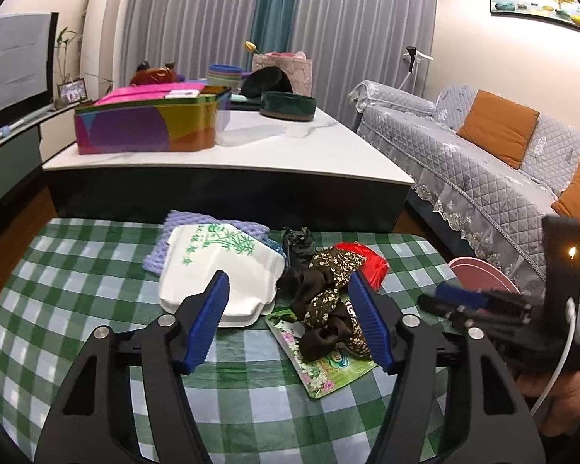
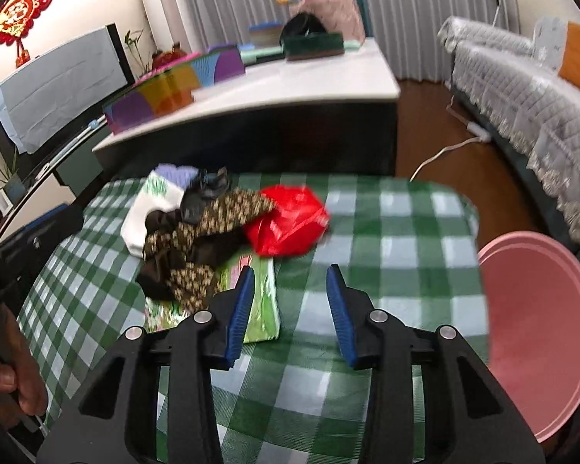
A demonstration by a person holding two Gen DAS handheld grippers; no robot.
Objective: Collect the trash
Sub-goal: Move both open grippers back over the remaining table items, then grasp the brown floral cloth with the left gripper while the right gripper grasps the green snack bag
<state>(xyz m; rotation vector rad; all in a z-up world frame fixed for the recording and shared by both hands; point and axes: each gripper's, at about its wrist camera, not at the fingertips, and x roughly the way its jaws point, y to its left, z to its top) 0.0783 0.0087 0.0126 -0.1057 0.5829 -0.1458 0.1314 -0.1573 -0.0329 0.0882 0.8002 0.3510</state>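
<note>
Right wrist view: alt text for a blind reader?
The open right claw hovers over a green checked tablecloth, empty, short of a trash pile: red plastic bag, patterned brown cloth, green packet. A pink basin sits at right.

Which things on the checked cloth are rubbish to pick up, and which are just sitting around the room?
Likely trash:
red plastic bag
white foam box
green wrapper
brown patterned cloth
pink bin, to take it

Just lying about:
colourful tin
dark green bowl
sofa
</note>
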